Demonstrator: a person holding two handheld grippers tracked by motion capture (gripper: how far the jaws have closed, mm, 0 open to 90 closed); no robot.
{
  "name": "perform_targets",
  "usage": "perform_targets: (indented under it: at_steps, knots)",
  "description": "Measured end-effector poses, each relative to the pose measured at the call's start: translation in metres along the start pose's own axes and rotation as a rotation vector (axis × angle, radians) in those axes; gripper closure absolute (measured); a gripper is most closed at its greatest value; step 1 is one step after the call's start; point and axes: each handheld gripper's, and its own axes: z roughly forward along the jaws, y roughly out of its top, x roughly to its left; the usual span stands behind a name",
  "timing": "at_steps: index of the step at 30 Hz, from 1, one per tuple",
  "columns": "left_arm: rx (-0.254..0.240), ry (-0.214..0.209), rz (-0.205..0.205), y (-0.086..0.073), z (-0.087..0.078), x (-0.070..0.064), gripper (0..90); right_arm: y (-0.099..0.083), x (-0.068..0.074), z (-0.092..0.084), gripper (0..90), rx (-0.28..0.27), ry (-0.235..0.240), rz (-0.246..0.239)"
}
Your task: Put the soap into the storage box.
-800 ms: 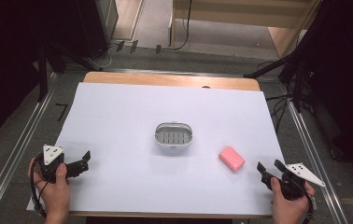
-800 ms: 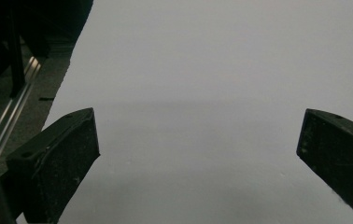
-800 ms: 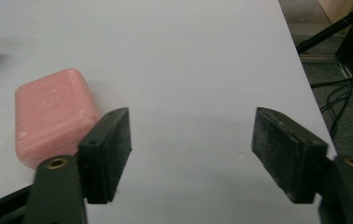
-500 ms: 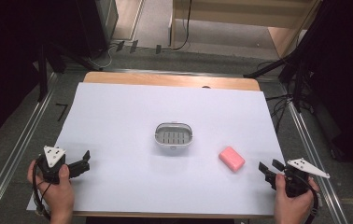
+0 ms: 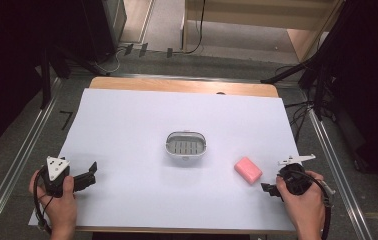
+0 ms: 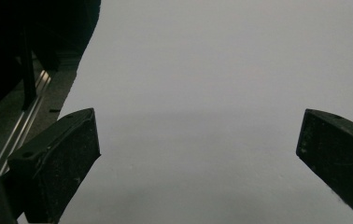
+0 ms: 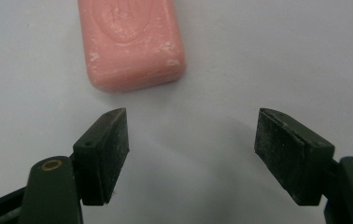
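Observation:
A pink soap bar (image 5: 248,169) lies flat on the white sheet, right of a small grey oval soap dish (image 5: 186,145) with a slotted floor at the sheet's middle. My right gripper (image 5: 269,189) sits low near the front right, just right of the soap and pointing toward it. In the right gripper view the soap (image 7: 130,39) lies a short way ahead of my open right gripper (image 7: 191,140), slightly left, with nothing between the pads. My left gripper (image 5: 93,172) rests at the front left, far from both objects. In its own view my left gripper (image 6: 198,149) stands wide open over bare sheet.
The white sheet (image 5: 127,130) covers most of a wooden table (image 5: 187,86). Metal rails (image 5: 22,150) run along both sides of the table. Dark stands and cables stand beyond the far edge.
The right hand has shifted a little left toward the soap and its wrist has rolled, tipping the grey plate on edge. The left hand has stayed in place.

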Motion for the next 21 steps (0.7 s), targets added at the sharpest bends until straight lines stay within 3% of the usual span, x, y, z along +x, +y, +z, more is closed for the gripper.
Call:
perform_targets:
  at_steps: [11,17,21]
  knots:
    - [0.027,0.013,0.005,0.001,0.003,-0.001,0.0,0.027,0.016,0.002,18.3,0.149,-0.002,-0.107]
    - [0.027,0.012,0.003,0.001,0.003,-0.001,0.0,0.039,0.023,0.008,13.7,0.216,0.011,-0.114]
    - [0.03,0.008,0.002,0.001,0.003,0.0,0.0,0.048,0.027,0.013,4.0,0.237,0.005,-0.11]
